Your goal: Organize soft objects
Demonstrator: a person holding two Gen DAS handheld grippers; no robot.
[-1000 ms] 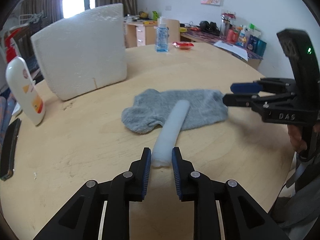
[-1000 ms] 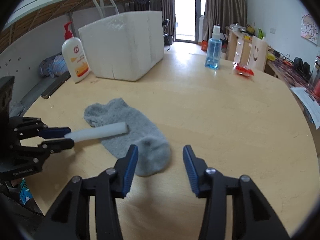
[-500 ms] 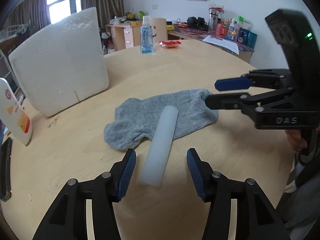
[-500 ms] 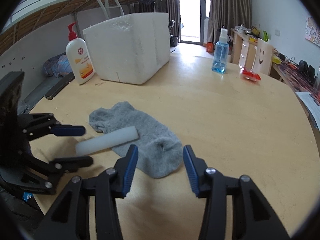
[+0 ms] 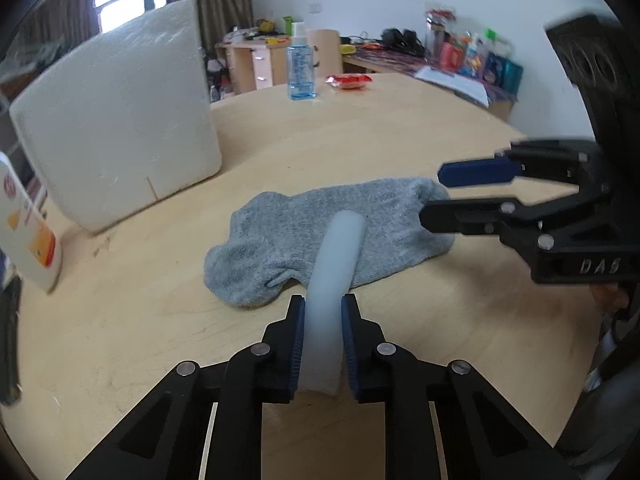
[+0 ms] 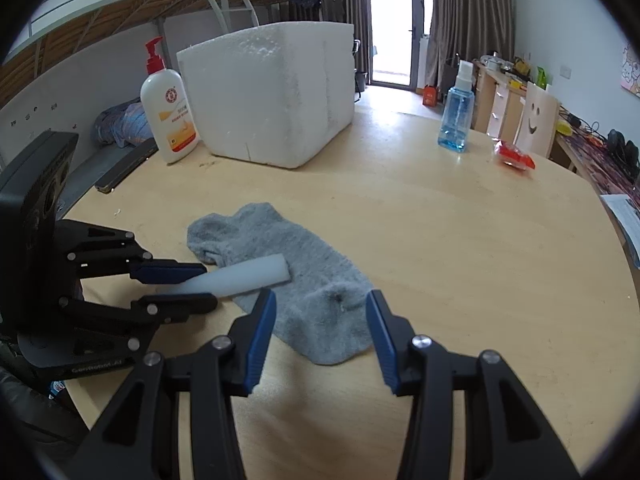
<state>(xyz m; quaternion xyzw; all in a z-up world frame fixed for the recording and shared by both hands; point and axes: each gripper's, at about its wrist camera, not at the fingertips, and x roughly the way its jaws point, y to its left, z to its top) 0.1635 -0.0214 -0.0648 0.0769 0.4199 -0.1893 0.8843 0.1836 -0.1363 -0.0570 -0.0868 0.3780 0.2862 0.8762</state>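
Note:
A grey sock (image 5: 332,236) (image 6: 304,280) lies flat on the round wooden table (image 5: 360,132). A white foam tube (image 5: 332,272) (image 6: 236,278) rests with its far end on the sock. My left gripper (image 5: 322,316) (image 6: 200,284) is shut on the near end of the tube. My right gripper (image 6: 320,320) (image 5: 444,196) is open and empty, with its fingers on either side of the sock's toe end, just above it.
A big white foam box (image 5: 120,116) (image 6: 272,92) stands at the back of the table. A lotion pump bottle (image 6: 170,108) stands beside it. A blue spray bottle (image 6: 456,108) and a red packet (image 6: 514,156) sit further back. A dark flat bar (image 6: 124,164) lies at the table edge.
Half a second ago my left gripper was open with the tube lying free; now it has moved forward and closed on the tube's near end. The right gripper stays open over the sock.

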